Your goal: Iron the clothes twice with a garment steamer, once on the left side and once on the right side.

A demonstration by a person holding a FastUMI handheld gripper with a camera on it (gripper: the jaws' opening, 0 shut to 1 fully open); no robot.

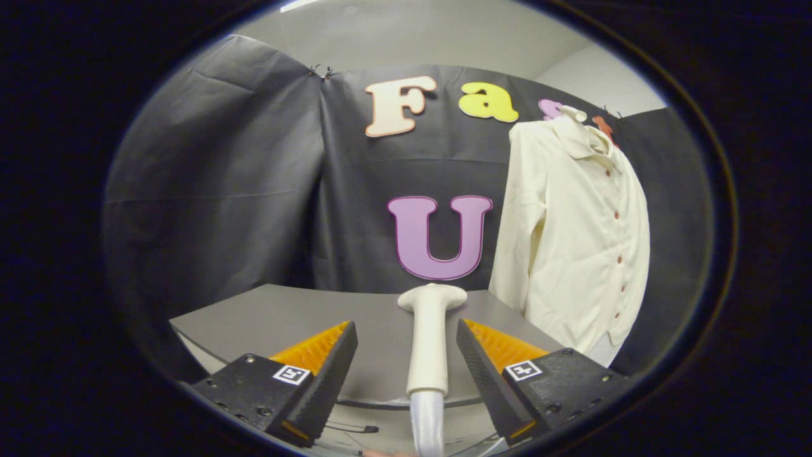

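Gripper [406, 374] stands spread apart — both fingers clear of anything, with visible gaps on each side of what lies between them.

Garment steamer [429, 339] is the landmark. It lies on the grey table [266, 317], cream-white, its long handle running straight between the fingers and its flared head pointing away, beyond the fingertips. Neither finger touches it. At the near end of the handle a pale ribbed hose [426, 419] leaves the steamer and drops past the table's front edge.

Shirt [574, 235] — cream, long-sleeved, collared, with a row of small dark-red buttons down the front — hangs upright beyond the steamer and off to its right, against the dark cloth wall [241, 178]. Its hem hangs past the table's far right corner; whether it touches the tabletop cannot be told.

A thin dark cable [355, 429] lies on the lower surface in front of the table, left of the hose.
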